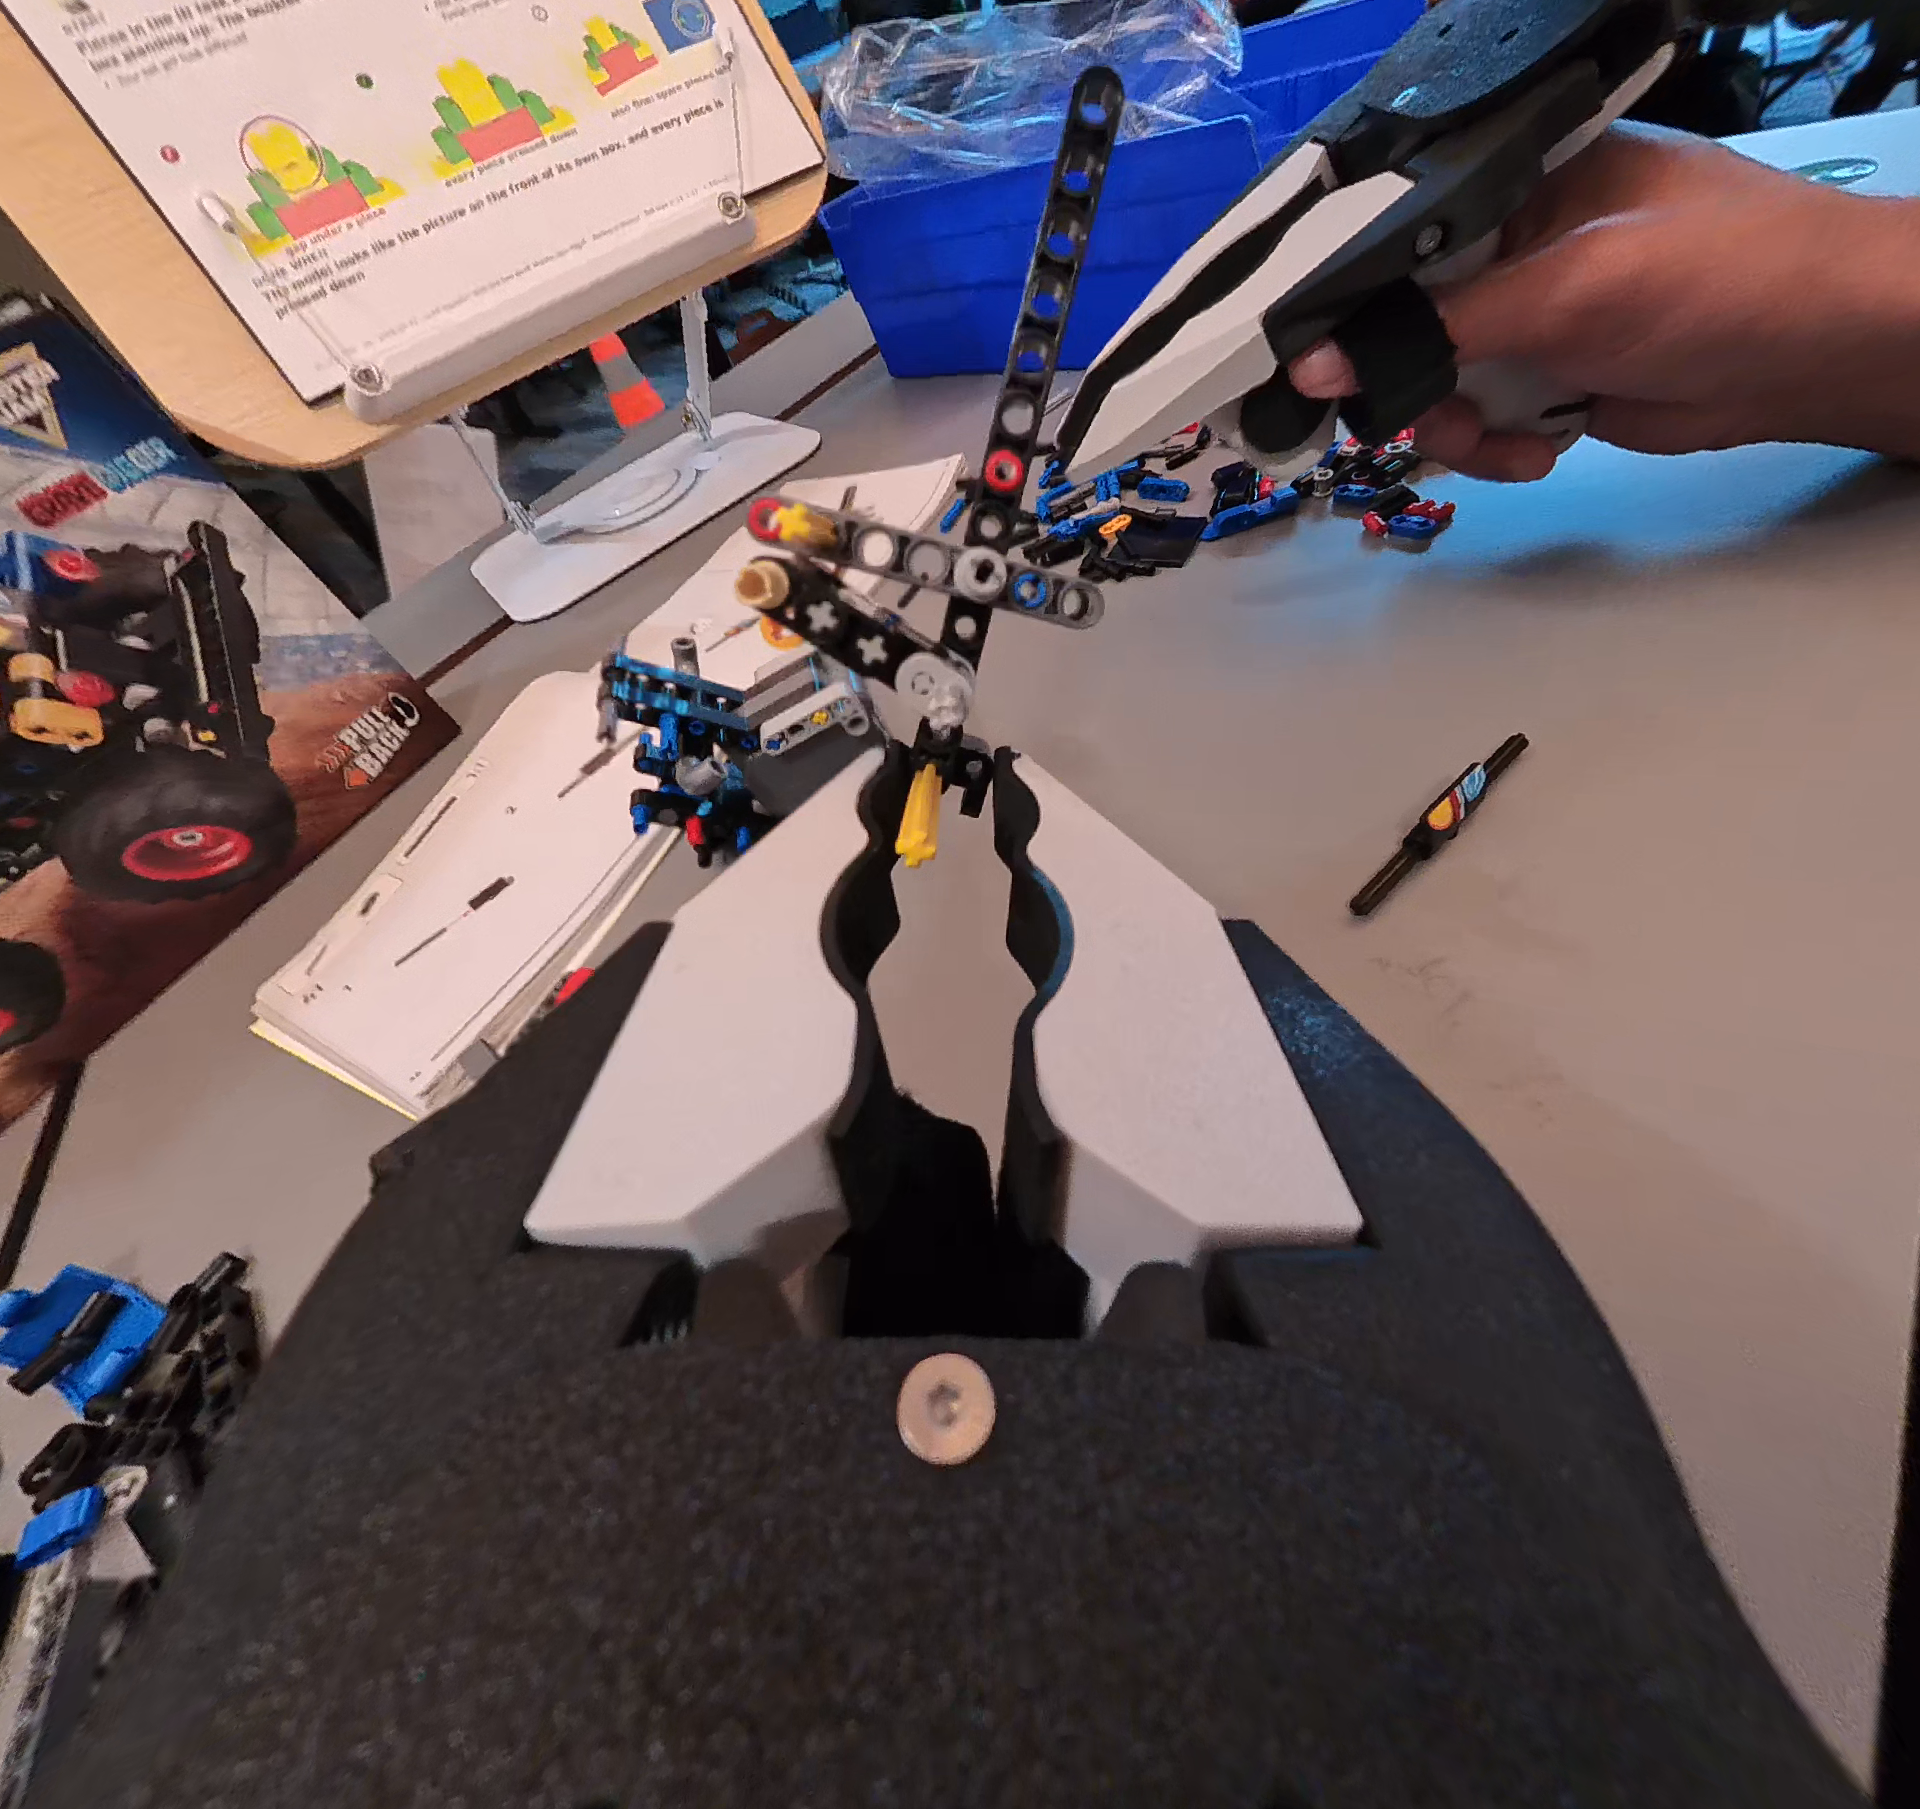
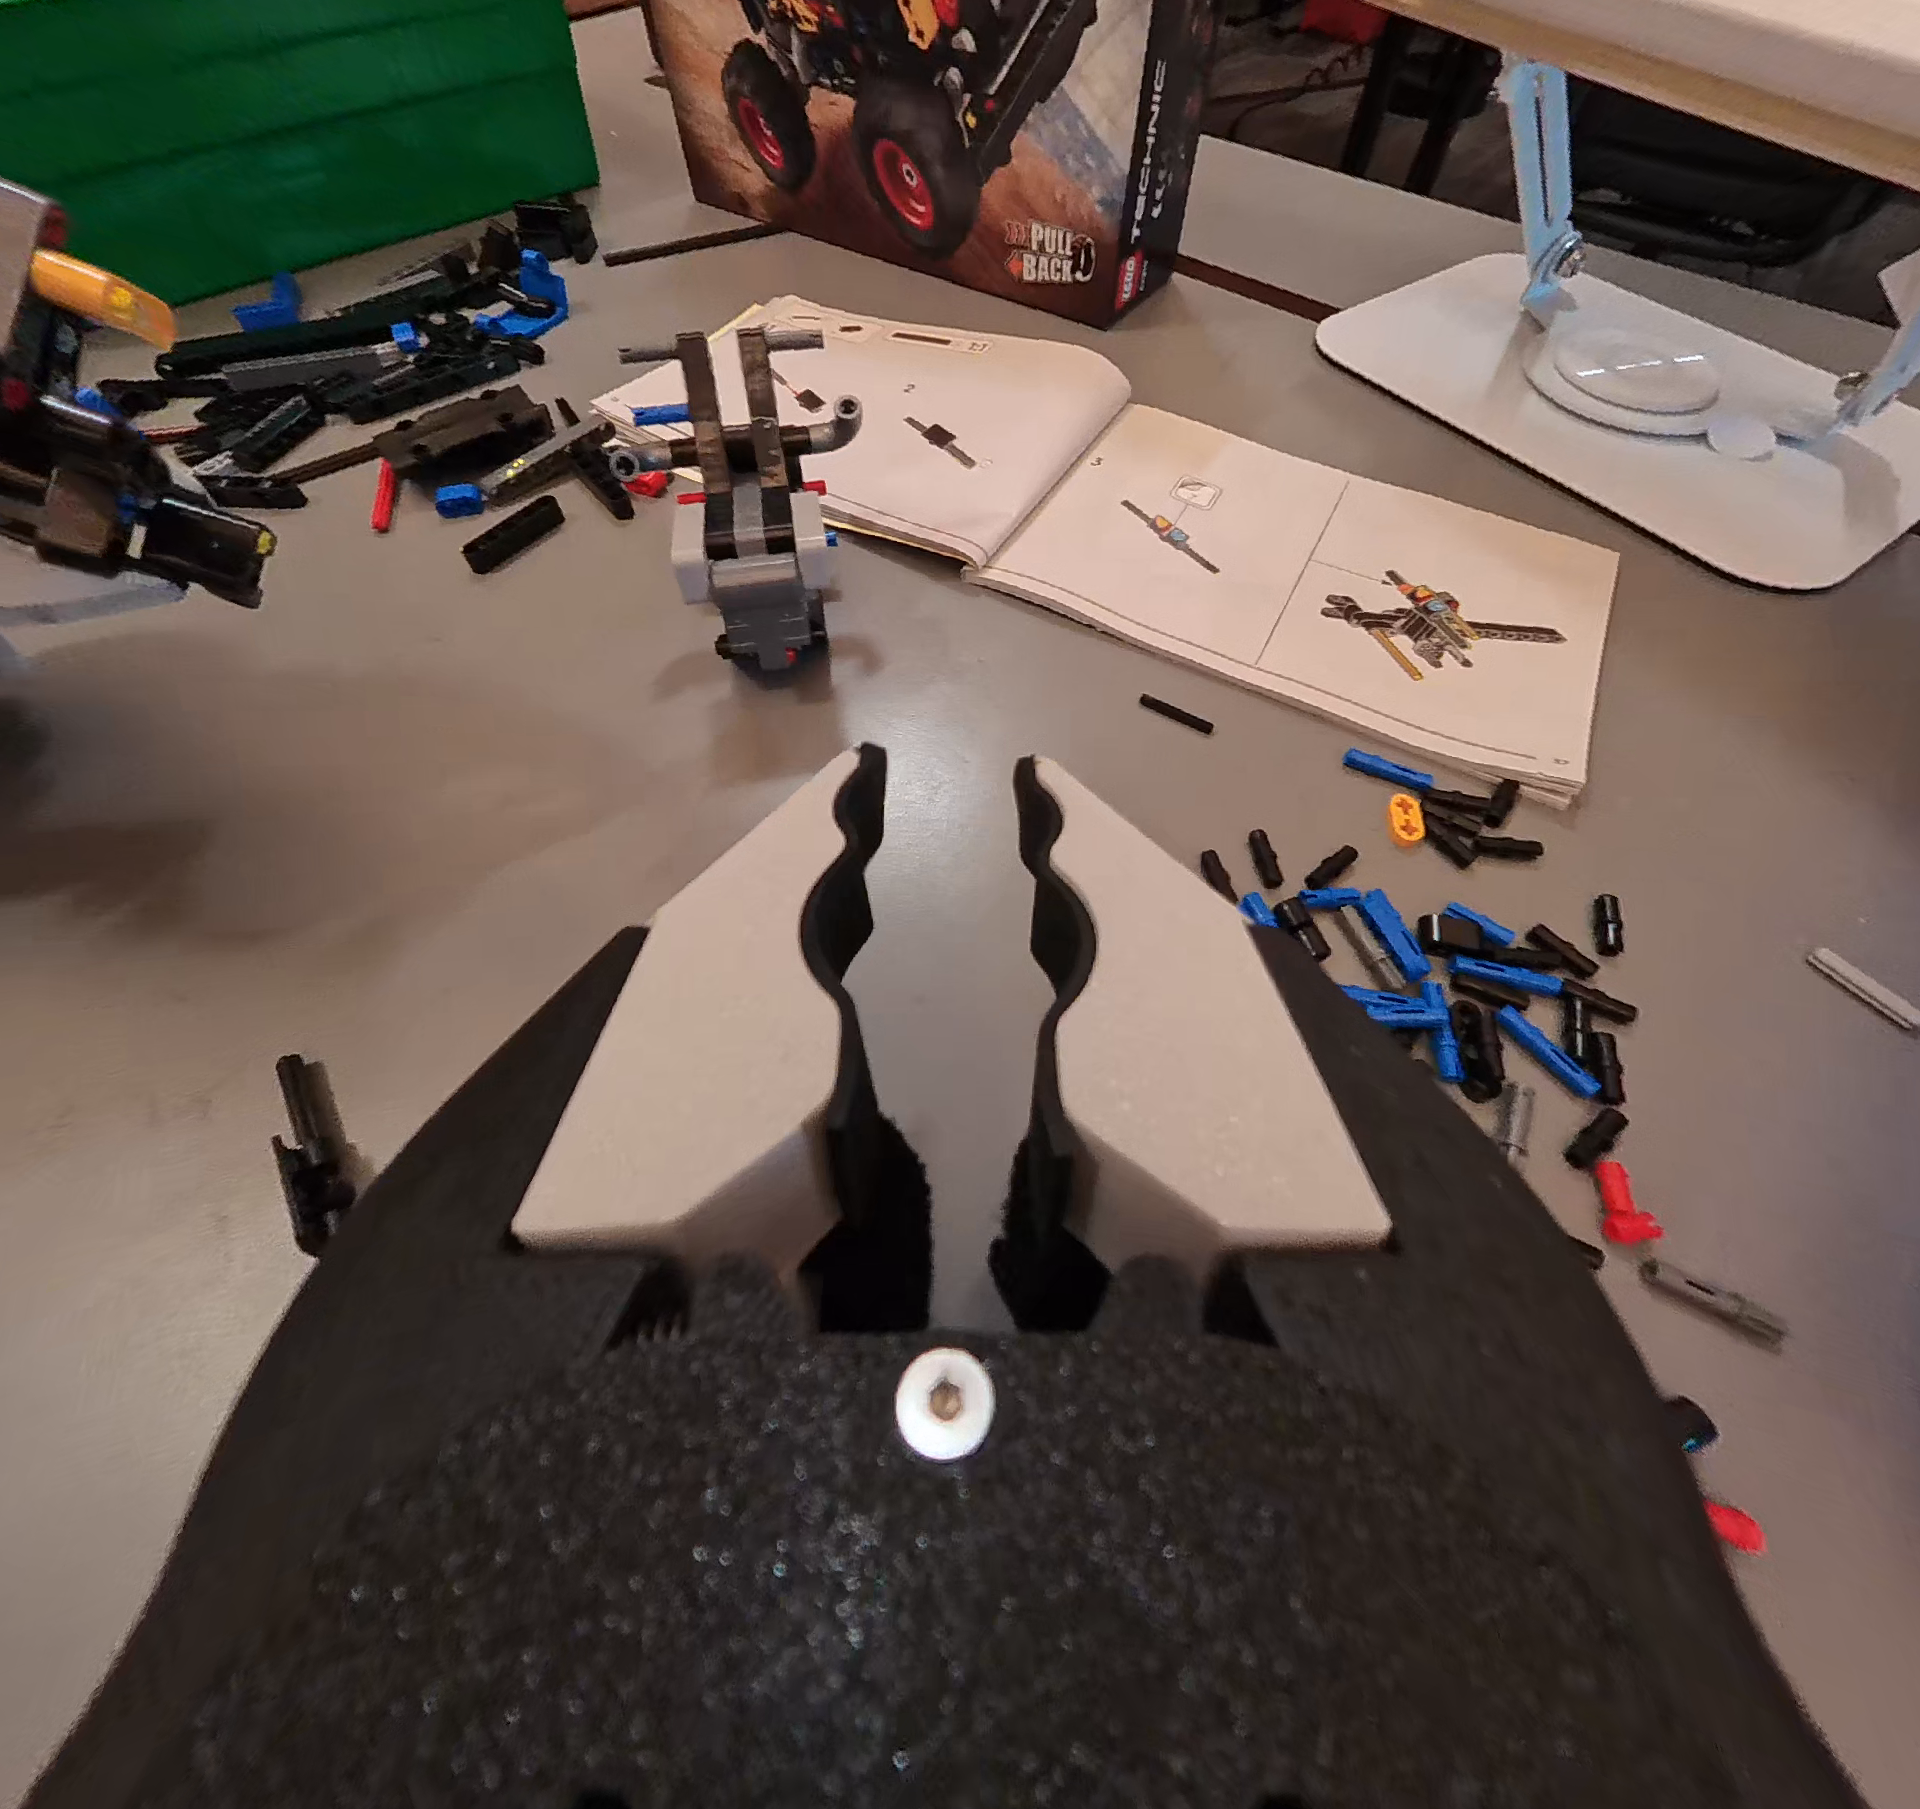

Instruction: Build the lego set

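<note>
My left gripper (image 1: 940, 772) is shut on the lower end of a Lego beam assembly (image 1: 977, 575) and holds it upright above the table. The assembly has a long black beam (image 1: 1049, 284) pointing up, a grey beam and a black beam crossing it, and a yellow axle (image 1: 916, 814) between my fingertips. My right gripper (image 2: 951, 762) is open and empty, tilted down over the grey table (image 2: 416, 824). In the left wrist view it (image 1: 1070, 450) comes in from the upper right in a hand, its tips close beside the long beam's red pin (image 1: 1001, 471).
A grey and black chassis sub-build (image 2: 748, 533) (image 1: 727, 741) stands by the open booklet (image 2: 1247, 554) (image 1: 468, 886). Loose pins (image 2: 1475, 990) (image 1: 1247, 492) lie to the right. The set box (image 2: 935, 97), a green bin (image 2: 281, 86), a blue bin (image 1: 1039, 232), the sheet stand (image 2: 1558, 388) and a black stickered axle (image 1: 1439, 824) surround the space. Across from one pair of fingers to the other is roughly 15 cm.
</note>
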Available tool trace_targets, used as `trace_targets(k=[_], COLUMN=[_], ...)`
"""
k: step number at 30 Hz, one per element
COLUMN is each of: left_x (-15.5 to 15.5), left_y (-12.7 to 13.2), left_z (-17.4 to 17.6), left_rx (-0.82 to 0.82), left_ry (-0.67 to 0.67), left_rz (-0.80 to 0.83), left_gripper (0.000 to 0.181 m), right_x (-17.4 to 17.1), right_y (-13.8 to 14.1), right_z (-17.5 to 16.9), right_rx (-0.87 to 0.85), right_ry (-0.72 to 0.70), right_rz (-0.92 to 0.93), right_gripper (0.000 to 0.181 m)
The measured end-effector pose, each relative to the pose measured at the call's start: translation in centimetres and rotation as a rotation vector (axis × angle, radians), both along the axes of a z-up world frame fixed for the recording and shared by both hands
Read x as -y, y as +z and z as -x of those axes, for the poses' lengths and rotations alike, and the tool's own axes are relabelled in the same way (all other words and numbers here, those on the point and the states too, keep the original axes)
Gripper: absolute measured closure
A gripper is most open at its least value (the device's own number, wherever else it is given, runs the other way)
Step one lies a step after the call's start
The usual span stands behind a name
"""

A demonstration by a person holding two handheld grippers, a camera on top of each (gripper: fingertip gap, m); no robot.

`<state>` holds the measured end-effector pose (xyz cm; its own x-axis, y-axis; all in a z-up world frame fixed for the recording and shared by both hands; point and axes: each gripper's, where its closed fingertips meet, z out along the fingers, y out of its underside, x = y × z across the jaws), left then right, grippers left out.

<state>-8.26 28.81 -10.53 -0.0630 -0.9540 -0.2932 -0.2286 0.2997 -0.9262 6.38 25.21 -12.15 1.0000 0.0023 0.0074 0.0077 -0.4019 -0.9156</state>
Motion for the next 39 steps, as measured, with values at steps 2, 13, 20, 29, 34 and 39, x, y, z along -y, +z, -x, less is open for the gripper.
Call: trace_targets(k=[2,13,20,29,34,39], left_x=[0.1,0.3,0.3,0.8,0.6,0.5], left_y=[0.1,0.2,-0.2,-0.9,-1.1,-1.0], left_z=[-0.1,-0.3,-0.5,-0.8,-0.7,-0.7], left_rx=[0.015,0.046,0.021,-0.008,-0.031,-0.027], left_ry=[-0.001,0.027,0.054,0.067,0.087,0.095], left_rz=[-0.051,-0.257,-0.357,-0.486,-0.482,-0.481], left_gripper=[0.168,0.168,0.168,0.168,0.168,0.168], right_x=[-0.1,1.8,2.5,1.7,1.4,1.3], right_y=[0.0,5.3,6.2,4.1,3.6,3.4], right_z=[0.4,10.1,13.0,12.4,11.9,11.7], right_rx=[0.005,-0.033,-0.233,-0.11,-0.115,-0.146], right_ry=[0.02,0.473,0.604,0.542,0.524,0.517], right_rz=[-0.012,-0.294,-0.293,-0.213,-0.186,-0.175], right_gripper=[0.156,0.158,0.152,0.172,0.173,0.172])
